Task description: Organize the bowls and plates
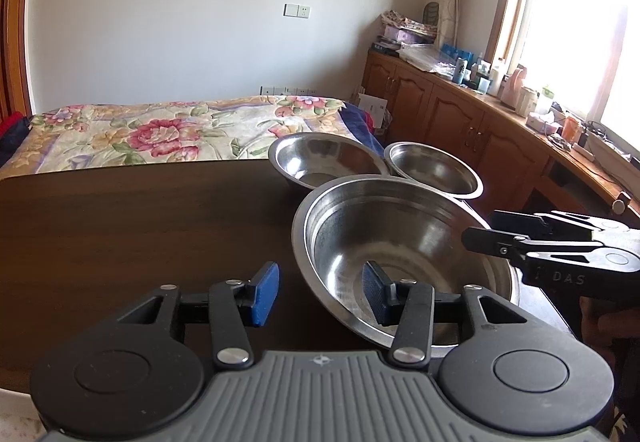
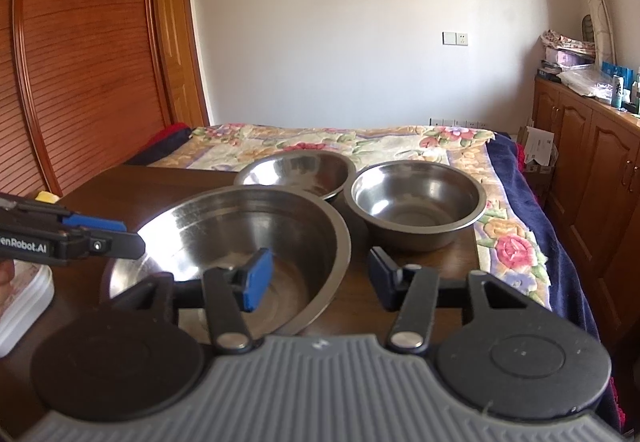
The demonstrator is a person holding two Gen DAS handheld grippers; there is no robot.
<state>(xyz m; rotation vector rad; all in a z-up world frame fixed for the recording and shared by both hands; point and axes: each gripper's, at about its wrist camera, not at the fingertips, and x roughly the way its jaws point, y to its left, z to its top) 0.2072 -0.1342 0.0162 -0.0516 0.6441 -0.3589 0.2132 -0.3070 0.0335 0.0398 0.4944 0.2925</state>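
Bowls, steel, three, sitting on a dark table (image 1: 120, 226). Large bowl (image 1: 400, 254) serving as landmark: left gripper (image 1: 320, 292) standing wide open, straddling its near rim, one pad inside, one outside. Right gripper (image 2: 316, 276) likewise spread astride the opposite rim. Medium bowl (image 1: 324, 162) and small bowl (image 1: 434, 170) lying just beyond it, near the table's far edge. Bare tabletop lying left of it.

Both grippers held level, jaws spread

The left gripper (image 1: 320, 294) is held open, its blue pads (image 1: 264, 292) set well apart. The right gripper (image 2: 316, 278) is likewise spread wide, its fingers pointed forward; a bit of hand (image 2: 6, 276) is seen at the edge.
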